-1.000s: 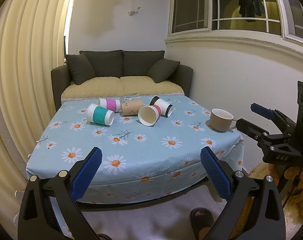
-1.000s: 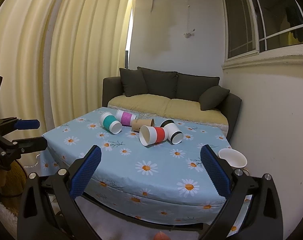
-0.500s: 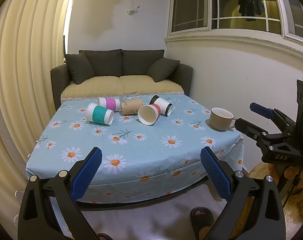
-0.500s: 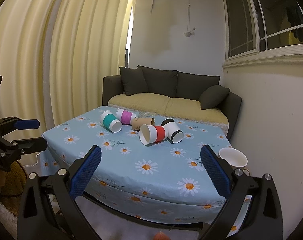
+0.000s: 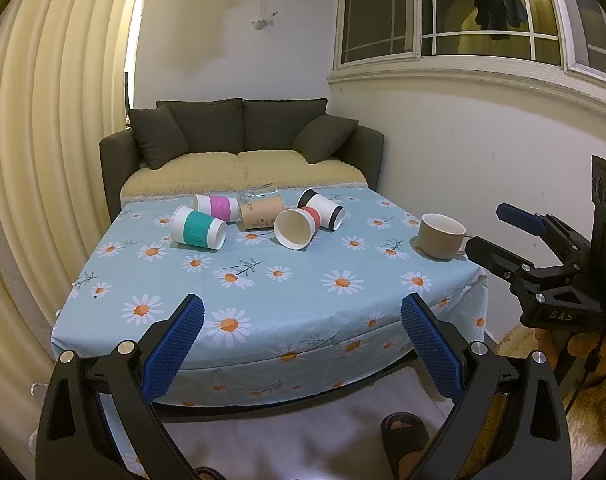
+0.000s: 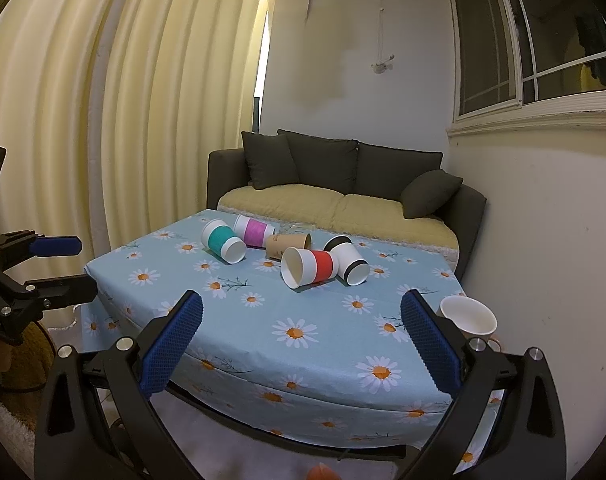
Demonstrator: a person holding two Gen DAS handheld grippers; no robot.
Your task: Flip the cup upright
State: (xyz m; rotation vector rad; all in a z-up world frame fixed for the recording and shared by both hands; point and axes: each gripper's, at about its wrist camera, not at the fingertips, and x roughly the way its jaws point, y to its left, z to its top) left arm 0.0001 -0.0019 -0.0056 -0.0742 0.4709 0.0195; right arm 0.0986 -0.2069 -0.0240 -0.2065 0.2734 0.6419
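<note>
Several paper cups lie on their sides at the far part of the table: a teal-sleeved cup (image 5: 199,227) (image 6: 223,240), a pink-sleeved cup (image 5: 217,207) (image 6: 251,231), a brown cup (image 5: 261,212) (image 6: 287,243), a red-sleeved cup (image 5: 297,227) (image 6: 309,267) and a black-banded cup (image 5: 322,209) (image 6: 347,261). A beige mug (image 5: 440,235) (image 6: 468,315) stands upright at the right edge. My left gripper (image 5: 302,342) is open and empty before the near edge. My right gripper (image 6: 302,342) is open and empty, also short of the table.
The table wears a light blue daisy cloth (image 5: 279,280) (image 6: 303,320). A dark sofa (image 5: 239,148) stands behind it, a curtain (image 5: 43,160) to the left and a wall (image 5: 463,152) to the right. A sandalled foot (image 5: 403,430) is below.
Both grippers stay open and empty; the views have shifted only slightly. The cups and the mug have not moved.
</note>
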